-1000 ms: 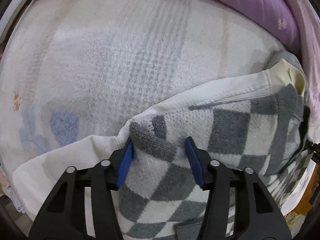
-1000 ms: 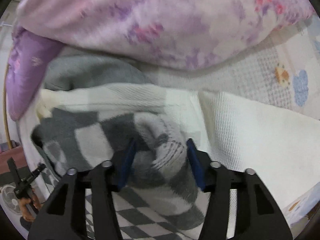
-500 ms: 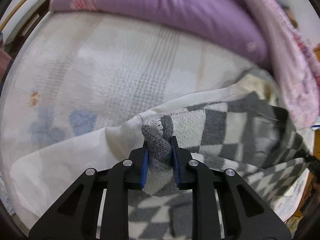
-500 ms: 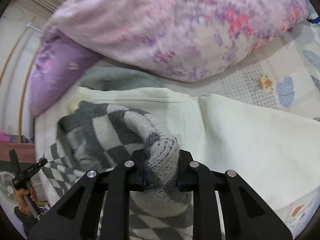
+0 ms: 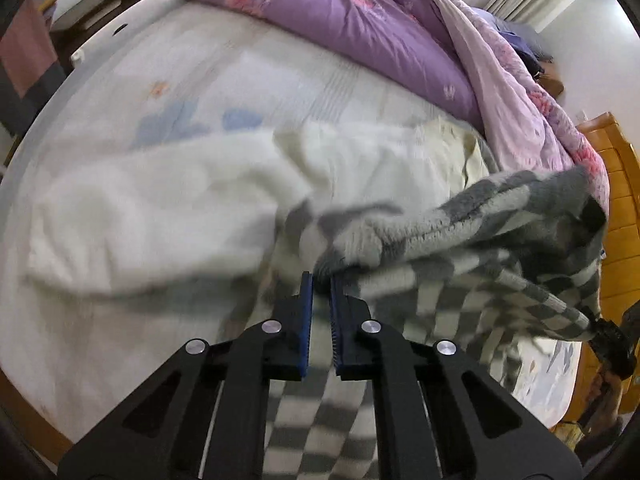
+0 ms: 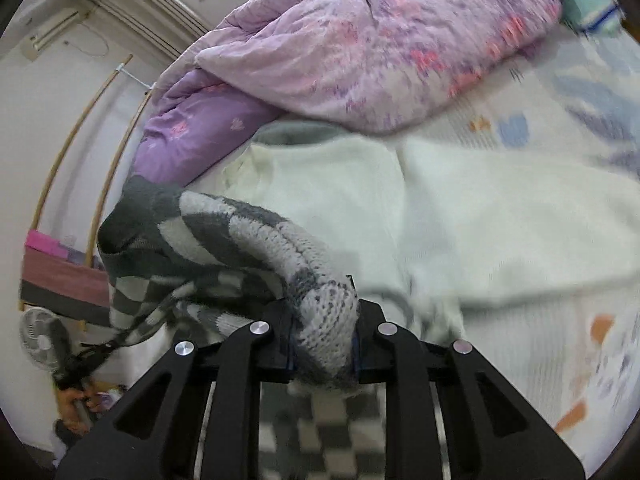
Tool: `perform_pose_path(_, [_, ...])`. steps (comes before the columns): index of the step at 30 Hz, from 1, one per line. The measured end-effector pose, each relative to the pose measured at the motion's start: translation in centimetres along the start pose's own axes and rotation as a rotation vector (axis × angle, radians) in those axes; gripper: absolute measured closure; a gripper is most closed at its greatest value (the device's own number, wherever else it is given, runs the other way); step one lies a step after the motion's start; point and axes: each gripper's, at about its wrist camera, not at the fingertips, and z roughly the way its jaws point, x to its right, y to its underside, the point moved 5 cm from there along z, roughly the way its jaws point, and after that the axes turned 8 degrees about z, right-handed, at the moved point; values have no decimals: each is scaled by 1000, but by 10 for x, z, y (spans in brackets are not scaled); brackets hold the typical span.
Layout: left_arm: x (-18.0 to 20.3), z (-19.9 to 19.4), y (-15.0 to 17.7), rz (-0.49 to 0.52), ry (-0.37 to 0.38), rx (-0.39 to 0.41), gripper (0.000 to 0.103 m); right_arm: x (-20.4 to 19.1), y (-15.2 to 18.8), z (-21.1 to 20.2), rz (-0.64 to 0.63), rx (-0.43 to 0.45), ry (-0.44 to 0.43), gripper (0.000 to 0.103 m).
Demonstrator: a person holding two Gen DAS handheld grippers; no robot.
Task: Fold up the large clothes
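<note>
A grey-and-white checked knit sweater (image 5: pixel 472 240) hangs lifted above the bed, stretched between my two grippers. My left gripper (image 5: pixel 321 280) is shut on its edge. My right gripper (image 6: pixel 322 336) is shut on a bunched fold of the same sweater (image 6: pixel 224 240). Below it a cream-white knit garment (image 5: pixel 168 208) lies spread on the bed; it also shows in the right wrist view (image 6: pixel 480 216).
A purple and pink floral quilt (image 5: pixel 392 36) is piled along the far side of the bed (image 6: pixel 360 40). The patterned bed sheet (image 5: pixel 192 80) lies under everything. An orange wooden cabinet (image 5: pixel 616 184) stands at the right. A fan (image 6: pixel 42 340) stands on the floor.
Both grippers closed on the checked sweater and have lifted it up off the cream garment; the views now look from higher over the bed.
</note>
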Motion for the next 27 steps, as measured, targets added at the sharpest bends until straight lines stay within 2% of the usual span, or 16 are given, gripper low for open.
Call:
perform_pose_path(2, [-4,-2,31,5,6,-19,96,7,29,-6,-4,-29,9,86])
perform_pose_path(5, [-11,-3,57,-58,55,-10,95,25,71,-10,48,-79,2,86])
perform_pose_path(8, [-10,-2,64,-91,75,16,94,42,98,-7,97,-107,-4,86])
perform_pose_path(10, [-10,4,59,-113,92,16,89,48,108,-6,107,-109,1,86])
perform_pose_path(11, [-11,7,51,-130,93,18,83,48,109,-6,102,-104,6,86])
perform_pose_path(13, [-12,12,37,-170,146,19,54,52,111,-3,106,-102,13,86])
perform_pose_path(14, [-15,18,31,-215,159,1,31,54,112,-2,119,-103,10,86])
perform_pose_path(16, [-22,24,26,-298,171,4,29,58,115,0,120,-106,9,87])
perform_pose_path(17, [-24,31,27,-328,199,-10,28,59,117,1,119,-108,12,87])
perform_pose_path(20, [-29,53,44,-399,189,-80,28,62,119,0,137,-105,-10,87])
perform_pose_path(22, [-30,65,57,-453,209,-108,28,64,119,2,134,-106,-12,87])
perform_pose_path(24, [-30,68,64,-498,242,-61,28,66,120,4,133,-114,-14,87])
perform_pose_path(27, [-24,73,55,-499,265,-1,28,68,120,4,128,-119,-20,87])
